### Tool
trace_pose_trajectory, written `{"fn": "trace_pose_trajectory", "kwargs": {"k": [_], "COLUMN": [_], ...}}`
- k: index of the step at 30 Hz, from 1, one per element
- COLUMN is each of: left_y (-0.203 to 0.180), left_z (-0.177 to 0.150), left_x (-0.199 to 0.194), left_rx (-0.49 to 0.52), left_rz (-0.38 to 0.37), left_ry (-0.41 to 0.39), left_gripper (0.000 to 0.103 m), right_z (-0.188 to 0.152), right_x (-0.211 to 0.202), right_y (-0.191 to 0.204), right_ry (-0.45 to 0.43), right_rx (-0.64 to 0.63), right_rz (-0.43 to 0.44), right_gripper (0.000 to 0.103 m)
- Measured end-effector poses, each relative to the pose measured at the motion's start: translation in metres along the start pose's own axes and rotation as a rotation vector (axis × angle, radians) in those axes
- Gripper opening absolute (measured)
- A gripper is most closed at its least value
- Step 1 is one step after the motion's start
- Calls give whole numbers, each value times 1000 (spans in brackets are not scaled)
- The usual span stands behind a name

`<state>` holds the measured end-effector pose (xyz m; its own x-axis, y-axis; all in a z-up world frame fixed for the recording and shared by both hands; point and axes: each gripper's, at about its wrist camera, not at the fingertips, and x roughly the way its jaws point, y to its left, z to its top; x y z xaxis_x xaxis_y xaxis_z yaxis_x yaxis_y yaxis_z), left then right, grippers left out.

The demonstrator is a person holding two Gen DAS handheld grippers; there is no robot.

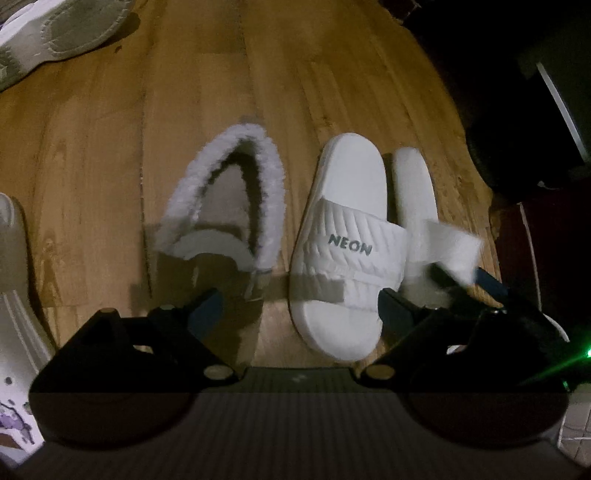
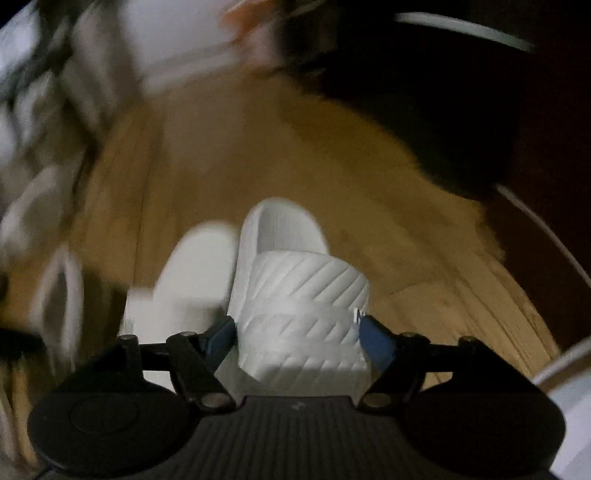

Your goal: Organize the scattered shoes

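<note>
A white slide sandal marked NEON (image 1: 345,243) lies on the wooden floor (image 1: 221,92), with its white partner (image 1: 413,192) just to its right. My left gripper (image 1: 299,310) is open and empty, fingers either side of the NEON slide's near end. A white furry slipper (image 1: 225,206) lies left of it. In the right wrist view my right gripper (image 2: 297,334) is shut on the strap of the second white slide (image 2: 299,295); the NEON slide (image 2: 192,273) is blurred beside it. The right gripper's fingers (image 1: 487,284) show at that slide in the left wrist view.
A grey-soled sneaker (image 1: 55,33) lies at the far left corner. A white clog-like shoe (image 1: 14,295) sits at the left edge. Dark furniture (image 1: 535,110) borders the floor on the right. Several blurred pale shoes (image 2: 44,147) fill the left of the right wrist view.
</note>
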<state>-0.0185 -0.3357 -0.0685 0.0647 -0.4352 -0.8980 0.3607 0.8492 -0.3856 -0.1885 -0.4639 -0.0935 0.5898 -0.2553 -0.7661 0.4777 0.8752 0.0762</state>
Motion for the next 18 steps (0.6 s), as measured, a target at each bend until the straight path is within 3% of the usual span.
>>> {"fn": "trace_pose_trajectory", "kwargs": {"k": [2,7,8,12,17,18], "left_y": [5,26,33,66,119,129], "left_z": [-2,3,7,20,27,25], "left_x": [-8,-31,-34,-51,-77,-83], "left_rx": [-4,-40,-54,-119,-220,-236], "left_rz": [-16,-59,-55,-10,38,59], "left_ry": [-4,-42,-54,-100,-139,-160], "left_gripper": [95,95,95,96,96,97], "right_z": [-8,-17,-19,-19,-8,-5], "right_x": [2,-31,-42,-58,-9,0], "right_y": [13,7,3,1,11,13], "right_ry": [10,-13,-28,-33,124,156], "right_rx": [-67,71,146,317,407,425], "right_rz": [15,-14,-4,239,411,445], "right_gripper": [96,96,96,96,92,86]}}
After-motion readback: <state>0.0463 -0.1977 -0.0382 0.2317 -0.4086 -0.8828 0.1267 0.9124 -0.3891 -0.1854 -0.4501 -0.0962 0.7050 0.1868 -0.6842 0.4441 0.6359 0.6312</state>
